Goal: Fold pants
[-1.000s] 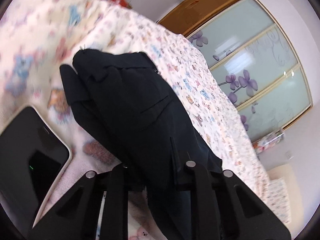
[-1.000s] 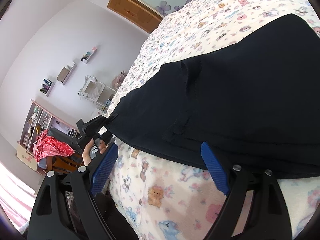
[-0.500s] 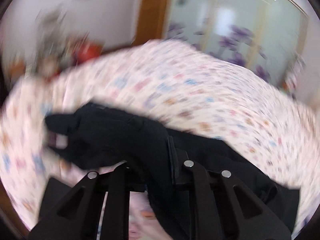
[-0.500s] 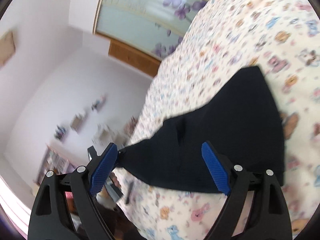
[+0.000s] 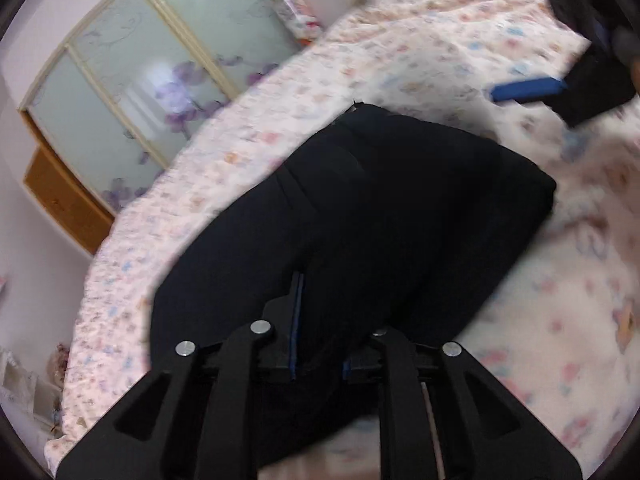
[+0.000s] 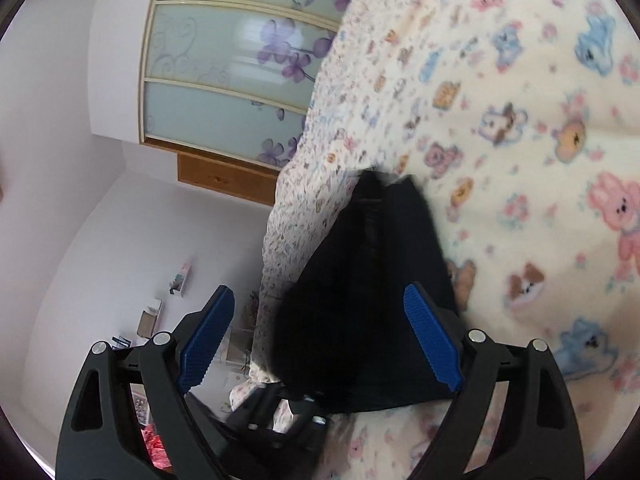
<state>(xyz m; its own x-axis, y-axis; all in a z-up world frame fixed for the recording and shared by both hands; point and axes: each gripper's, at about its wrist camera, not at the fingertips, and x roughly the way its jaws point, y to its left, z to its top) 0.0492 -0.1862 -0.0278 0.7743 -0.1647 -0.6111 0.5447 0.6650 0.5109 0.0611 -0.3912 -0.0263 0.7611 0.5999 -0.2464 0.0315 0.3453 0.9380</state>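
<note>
The black pants lie folded in a bundle on the bed's printed sheet. My left gripper is shut on the near edge of the pants, with cloth draped over its fingers. In the right wrist view the pants sit near the bed's edge. My right gripper is open and empty, with its blue pads spread wide above the bundle. The right gripper also shows in the left wrist view at the upper right, apart from the pants.
The bed sheet with cartoon animals spreads far to the right. A wardrobe with frosted floral doors stands beyond the bed. The bed's edge drops to the floor at the left, with shelves and clutter beyond.
My left gripper swung round with the pants in its grip, so the bundle now lies towards the wardrobe side. My right gripper pulled back from the pants and stays open.
</note>
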